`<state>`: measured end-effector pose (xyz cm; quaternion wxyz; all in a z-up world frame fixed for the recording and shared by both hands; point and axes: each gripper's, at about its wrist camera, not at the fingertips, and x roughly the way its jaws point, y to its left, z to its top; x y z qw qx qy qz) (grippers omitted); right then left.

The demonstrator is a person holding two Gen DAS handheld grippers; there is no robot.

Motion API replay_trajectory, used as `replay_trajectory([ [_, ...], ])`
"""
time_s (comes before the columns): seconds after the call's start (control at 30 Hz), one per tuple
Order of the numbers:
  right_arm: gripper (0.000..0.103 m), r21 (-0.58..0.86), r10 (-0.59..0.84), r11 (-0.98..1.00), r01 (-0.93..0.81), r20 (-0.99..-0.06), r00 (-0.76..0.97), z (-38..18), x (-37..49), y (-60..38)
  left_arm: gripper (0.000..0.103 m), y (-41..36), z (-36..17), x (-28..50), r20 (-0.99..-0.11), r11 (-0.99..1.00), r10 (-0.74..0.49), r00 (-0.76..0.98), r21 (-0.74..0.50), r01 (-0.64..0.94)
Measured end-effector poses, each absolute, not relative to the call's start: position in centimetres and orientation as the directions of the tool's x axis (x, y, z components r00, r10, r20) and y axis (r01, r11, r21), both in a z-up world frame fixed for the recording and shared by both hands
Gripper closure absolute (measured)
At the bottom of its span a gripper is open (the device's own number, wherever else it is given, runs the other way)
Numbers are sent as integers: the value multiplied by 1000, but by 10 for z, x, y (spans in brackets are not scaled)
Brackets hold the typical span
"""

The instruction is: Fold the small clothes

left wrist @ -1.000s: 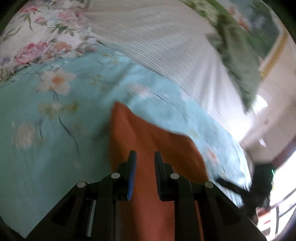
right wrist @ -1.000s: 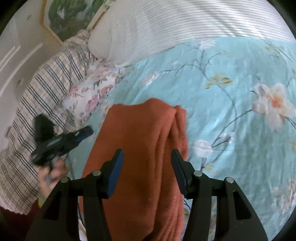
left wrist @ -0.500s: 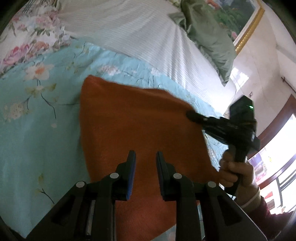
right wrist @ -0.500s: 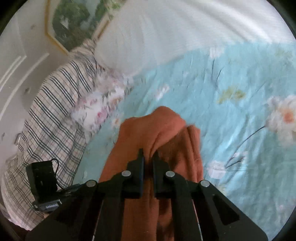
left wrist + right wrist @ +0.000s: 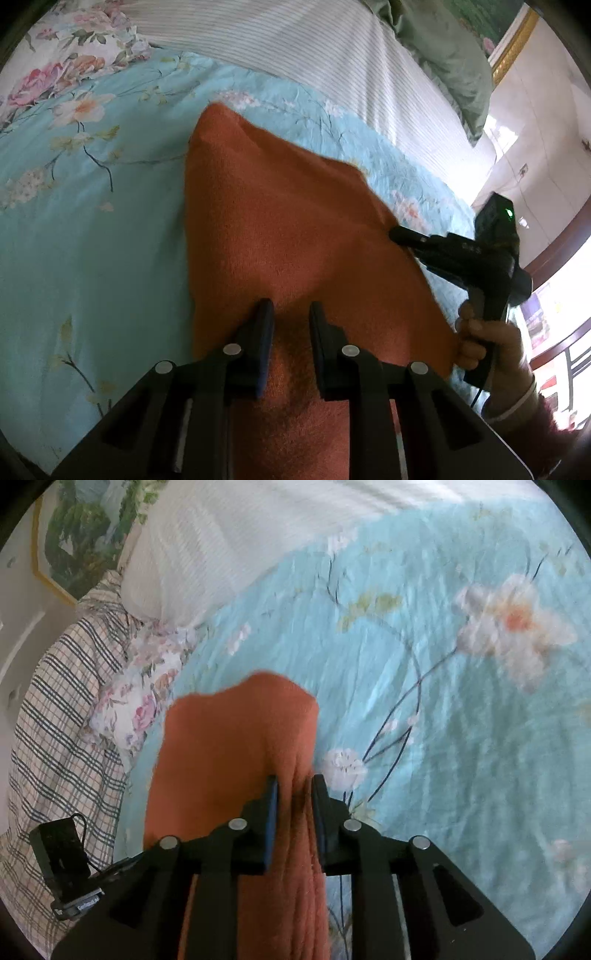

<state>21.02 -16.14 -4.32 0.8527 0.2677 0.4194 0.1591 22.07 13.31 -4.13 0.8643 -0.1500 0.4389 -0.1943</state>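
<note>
Between the fingers of the left gripper (image 5: pixel 290 310) runs the near edge of an orange cloth (image 5: pixel 288 221), the jaws drawn in close on its nap with only a narrow strip of fabric showing between them, so it looks pinched there. Over in the right wrist view, the right gripper (image 5: pixel 294 784) is likewise closed in on a bunched, pleated edge of the same cloth, the folds gathered between its pads. From both grips the cloth stretches away as a broad, slack sheet raised off the blue floral bedsheet (image 5: pixel 74 229), its far corner drooping toward the bed. Beyond it lie a striped white pillow (image 5: pixel 332 62), a rose-print pillow (image 5: pixel 59 62), a green cushion (image 5: pixel 443 48) and, seen from the right wrist, a plaid blanket (image 5: pixel 55 701). The step in hand seems to be lifting and spreading the cloth by two points along one edge before a fold is laid. The next move likely calls for keeping both pinches firm, evening the tension so the sheet hangs flat, then lowering the far edge onto the bedsheet squarely; the bunching on the right side could carry a crease into the fold.
</note>
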Motion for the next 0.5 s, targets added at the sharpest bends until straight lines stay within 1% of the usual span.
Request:
replay_trajectory([
  [0.1, 83, 577, 493, 812, -90, -595, 635, -17, 205, -158, 82, 134, -25, 234, -689, 893, -441, 575, -401, 204],
  [0.2, 83, 581, 550, 797, -167, -581, 600, -5, 215, -132, 81, 132, -14, 261, -677, 895, -434, 594, -399, 200],
  [0.23, 83, 576, 560, 796, -186, -586, 585, -5, 222, -122, 79, 132, -13, 270, -679, 897, -431, 595, -396, 197],
  [0.3, 83, 543, 544, 818, -190, -623, 562, -11, 234, -107, 79, 135, -17, 297, -710, 915, -382, 591, -378, 137],
  [0.37, 83, 520, 511, 840, -155, -662, 548, -26, 249, -102, 80, 142, -30, 327, -734, 910, -383, 560, -403, 94],
  [0.4, 84, 512, 493, 850, -128, -684, 538, -36, 257, -103, 82, 146, -36, 338, -746, 911, -373, 552, -407, 66],
  [0.47, 90, 545, 508, 832, -102, -676, 533, -53, 267, -110, 96, 153, -52, 359, -773, 916, -354, 526, -400, 29],
  [0.5, 96, 563, 517, 821, -93, -665, 539, -56, 269, -113, 100, 155, -59, 366, -782, 920, -344, 519, -391, 22],
])
